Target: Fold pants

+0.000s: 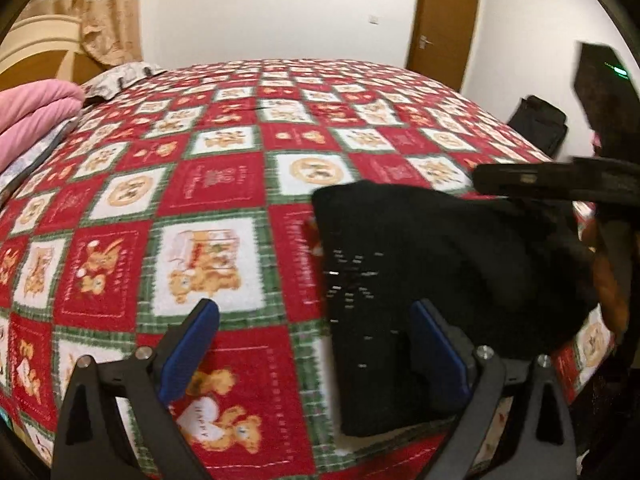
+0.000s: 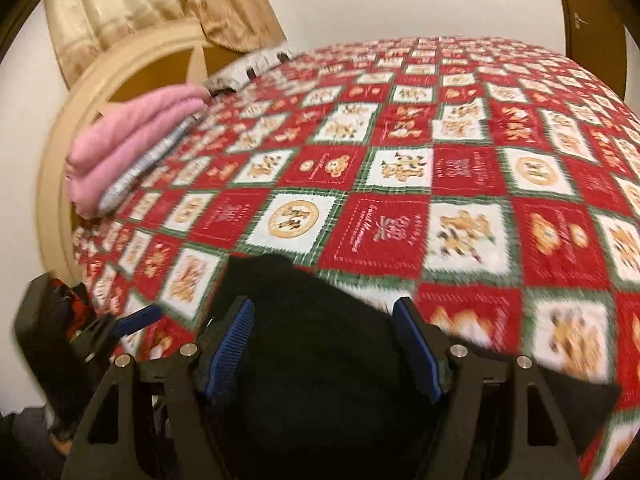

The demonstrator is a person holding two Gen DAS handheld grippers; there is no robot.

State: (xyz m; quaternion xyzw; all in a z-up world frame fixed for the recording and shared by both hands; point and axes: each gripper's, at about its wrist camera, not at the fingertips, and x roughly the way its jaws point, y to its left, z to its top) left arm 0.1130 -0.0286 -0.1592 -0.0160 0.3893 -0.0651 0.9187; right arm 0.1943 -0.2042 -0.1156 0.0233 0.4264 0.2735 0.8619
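Warm, dim indoor light; motion blur throughout, probably worst rightward, edges fisheye-bent.

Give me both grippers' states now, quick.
Left gripper: open, holding nothing, beside the black pants.
Right gripper: open, jaws spread over the pants, not clamped on them.

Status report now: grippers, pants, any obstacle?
Left gripper open, empty. Right gripper open over black pants. Pants bunched on bed. Nothing blocking.

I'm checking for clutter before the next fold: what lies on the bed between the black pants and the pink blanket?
Only bare bedspread lies between the black pants and the pink blanket; the right wrist view shows it best, and the left agrees.
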